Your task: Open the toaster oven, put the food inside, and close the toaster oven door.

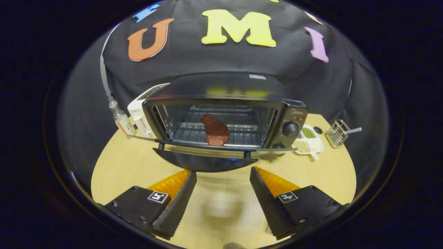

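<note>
A black toaster oven (242, 90) stands on the round wooden table (131, 166) with its glass door (207, 148) folded down flat toward me. A reddish-brown piece of food (215, 130) lies on the wire rack inside, near the front of the opening. The door's dark handle (206, 163) juts out just ahead of my fingers. My gripper (223, 174) is open, its fingertips a little short of the handle, nothing between them. The oven's knobs (290, 128) sit on its right panel.
Left of the oven stand a small clear bottle (121, 121) and a white appliance (140, 116). To the right lie a white divided dish (309, 140) with grains and a small wire basket (337, 133). Bare tabletop stretches under and around my fingers.
</note>
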`<state>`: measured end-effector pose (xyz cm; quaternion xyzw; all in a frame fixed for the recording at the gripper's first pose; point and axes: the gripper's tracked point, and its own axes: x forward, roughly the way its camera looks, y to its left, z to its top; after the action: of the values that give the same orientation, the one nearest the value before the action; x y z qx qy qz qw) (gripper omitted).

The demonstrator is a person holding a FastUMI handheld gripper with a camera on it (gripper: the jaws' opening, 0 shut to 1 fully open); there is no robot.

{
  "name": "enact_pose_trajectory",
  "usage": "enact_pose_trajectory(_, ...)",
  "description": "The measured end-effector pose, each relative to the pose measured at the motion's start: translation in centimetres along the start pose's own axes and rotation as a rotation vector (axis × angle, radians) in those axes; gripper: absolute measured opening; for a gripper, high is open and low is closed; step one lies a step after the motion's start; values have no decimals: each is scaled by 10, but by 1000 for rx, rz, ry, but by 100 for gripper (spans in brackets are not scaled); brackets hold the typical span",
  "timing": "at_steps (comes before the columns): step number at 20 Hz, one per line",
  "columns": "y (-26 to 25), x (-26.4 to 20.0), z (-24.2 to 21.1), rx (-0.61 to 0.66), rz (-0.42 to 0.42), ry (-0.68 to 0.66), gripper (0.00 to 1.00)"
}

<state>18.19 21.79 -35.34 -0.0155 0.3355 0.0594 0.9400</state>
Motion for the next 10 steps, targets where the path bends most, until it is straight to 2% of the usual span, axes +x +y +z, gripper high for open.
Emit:
enact_pose_trajectory(5,-2,0,24,-12,-6,-35,99)
enact_pose_trajectory(10,-7,-7,22,15,-8,-34,99)
